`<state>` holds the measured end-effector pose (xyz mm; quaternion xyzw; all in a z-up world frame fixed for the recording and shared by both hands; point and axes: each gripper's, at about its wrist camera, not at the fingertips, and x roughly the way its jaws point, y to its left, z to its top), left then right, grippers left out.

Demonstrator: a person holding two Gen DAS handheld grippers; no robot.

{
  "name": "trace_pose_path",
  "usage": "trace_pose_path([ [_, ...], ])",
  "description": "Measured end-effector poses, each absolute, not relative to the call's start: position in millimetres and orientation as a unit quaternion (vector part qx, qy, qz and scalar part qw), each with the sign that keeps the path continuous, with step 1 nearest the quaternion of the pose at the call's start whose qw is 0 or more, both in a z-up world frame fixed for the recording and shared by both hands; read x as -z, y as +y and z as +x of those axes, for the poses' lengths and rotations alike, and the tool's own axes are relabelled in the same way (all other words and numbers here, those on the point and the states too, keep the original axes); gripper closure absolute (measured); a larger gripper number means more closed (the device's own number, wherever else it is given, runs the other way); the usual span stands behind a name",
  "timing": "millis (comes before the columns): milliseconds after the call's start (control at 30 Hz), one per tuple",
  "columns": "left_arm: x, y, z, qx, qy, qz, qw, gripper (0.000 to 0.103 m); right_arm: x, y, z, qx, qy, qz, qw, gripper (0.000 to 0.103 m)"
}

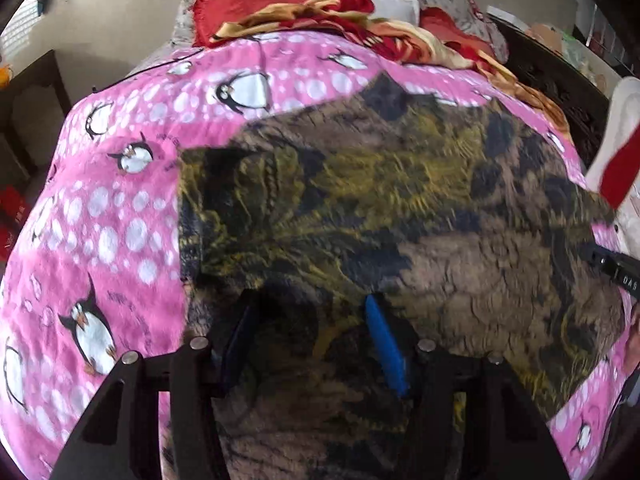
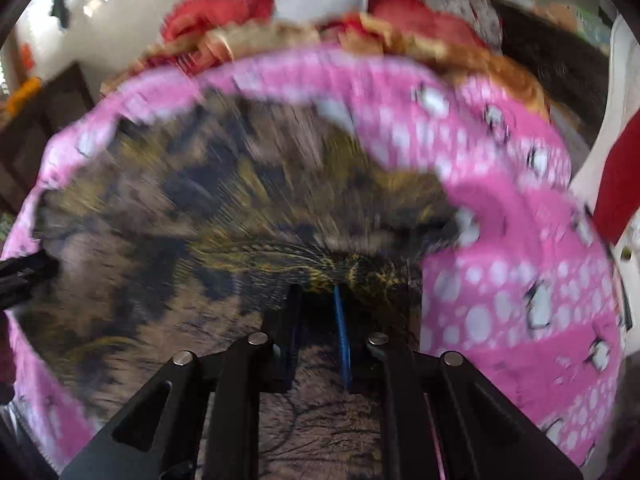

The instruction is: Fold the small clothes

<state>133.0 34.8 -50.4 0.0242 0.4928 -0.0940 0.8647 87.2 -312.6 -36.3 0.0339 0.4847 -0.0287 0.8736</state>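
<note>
The cloth (image 1: 360,208), a dark piece with a brown, black and yellow pattern, is spread on the pink blanket (image 1: 120,208) with penguins, which covers the bed. It takes most of the middle of both views, and its left edge looks straight, as if it was already folded once.

The cloth is judged to be light, thin and very soft. It will not keep any shape, it will sag when it is lifted, and it may drag on the fleecy blanket. It is not fragile. It is best taken at an edge or a corner, where only one layer or one fold is pinched, and both near corners should be raised together so that the fold stays even.

The left gripper (image 1: 316,340) is seen about half open above the near part of the cloth; nothing is pinched between its fingers. The right gripper (image 2: 316,300) looks closed, with its tips at a bunched place of the cloth; it seems that the fabric is held there, but the picture is blurred and this cannot be told for sure.

Behind the cloth a red and gold fabric (image 1: 320,12) is piled, well apart. A white and red object (image 1: 616,152) stands at the right side. Nothing lies on the cloth itself. Only the blanket could be caught by mistake under it.
</note>
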Motion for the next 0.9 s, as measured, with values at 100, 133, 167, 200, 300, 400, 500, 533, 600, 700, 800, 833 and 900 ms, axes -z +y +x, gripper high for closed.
trace_pose_path([
  [100,46,35,156,0.079,0.498,0.025,0.863,0.043,32,-325,99,0.026,0.474,0.062,0.878,0.099],
  [133,46,35,171,0.076,0.500,0.023,0.862,0.043,30,-331,107,0.023,0.474,0.069,0.878,0.098],
  [167,46,38,183,0.077,0.498,0.018,0.863,0.043,28,-336,115,0.021,0.473,0.073,0.878,0.097],
  [200,46,39,191,0.080,0.497,0.009,0.864,0.043,25,-343,126,0.019,0.466,0.079,0.881,0.097],
  [300,23,56,233,0.058,0.471,-0.033,0.879,0.044,12,-358,152,0.027,0.437,0.093,0.894,0.097],
  [400,-3,85,260,-0.007,0.443,-0.066,0.894,0.044,-3,-376,168,0.038,0.403,0.144,0.903,0.097],
  [500,-24,103,254,-0.040,0.412,-0.091,0.906,0.045,-19,-382,168,0.054,0.385,0.146,0.910,0.097],
  [533,-27,101,247,-0.036,0.402,-0.091,0.910,0.044,-25,-379,163,0.056,0.375,0.137,0.915,0.097],
  [600,-25,85,230,-0.016,0.397,-0.090,0.913,0.044,-32,-364,152,0.055,0.361,0.114,0.924,0.097],
  [700,-6,45,213,0.023,0.412,-0.100,0.905,0.044,-30,-327,151,0.043,0.364,0.097,0.925,0.097],
  [800,23,-10,208,0.055,0.433,-0.077,0.896,0.044,-19,-276,159,0.033,0.374,0.087,0.923,0.097],
  [833,30,-18,208,0.057,0.441,-0.071,0.893,0.044,-13,-259,163,0.036,0.374,0.080,0.923,0.097],
  [900,51,-24,213,0.042,0.445,-0.048,0.893,0.044,6,-241,173,0.051,0.382,0.063,0.921,0.097],
])
